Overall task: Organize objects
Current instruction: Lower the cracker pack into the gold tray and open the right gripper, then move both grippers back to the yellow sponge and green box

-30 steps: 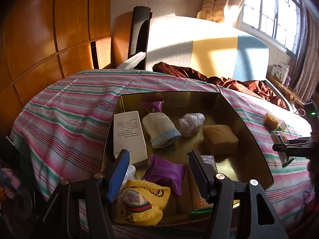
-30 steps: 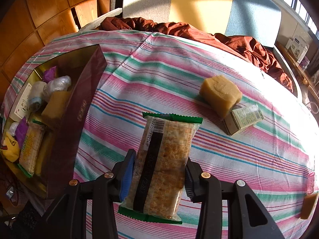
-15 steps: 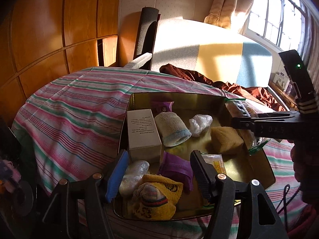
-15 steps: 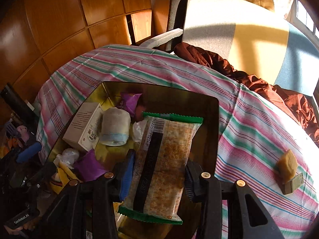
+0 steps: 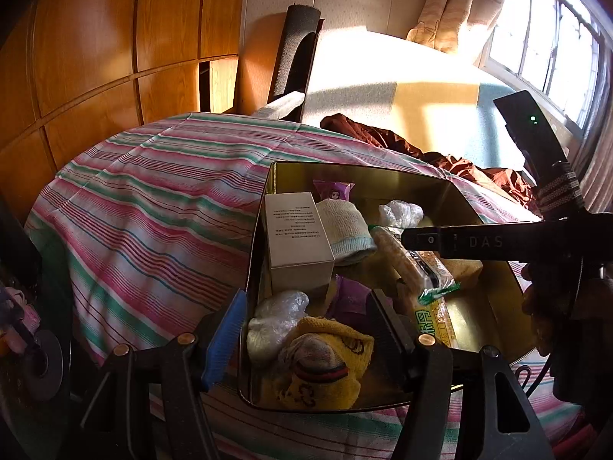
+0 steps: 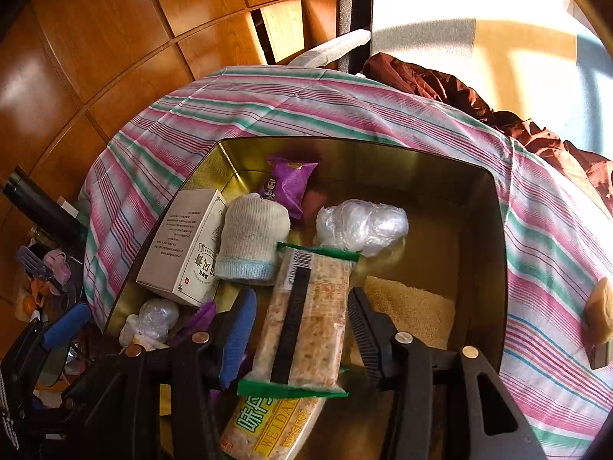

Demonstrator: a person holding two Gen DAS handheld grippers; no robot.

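A gold tin box (image 6: 482, 253) (image 5: 268, 191) sits on the striped cloth and holds a white carton (image 6: 184, 245), a rolled sock (image 6: 253, 241), a purple snack packet (image 6: 291, 180), a plastic wad (image 6: 360, 226), a tan sponge (image 6: 413, 310), a yellow sock (image 5: 325, 372) and another cracker pack (image 6: 268, 425). My right gripper (image 6: 302, 329) is inside the box. Its jaws stand apart around a green-edged cracker pack (image 6: 306, 318) that has tilted and looks loose between them. My left gripper (image 5: 306, 329) is open and empty at the box's near edge.
The striped cloth (image 5: 153, 211) covers the table. A tan block on a small box (image 6: 599, 314) lies on the cloth right of the tin. Brown fabric (image 6: 459, 92) is heaped at the back. Wooden panels (image 5: 95, 57) stand on the left.
My right gripper carried the cracker pack from over the cloth into the tin and lowered it. Its jaws have widened and the pack now sits tilted. The left gripper shifted slightly.
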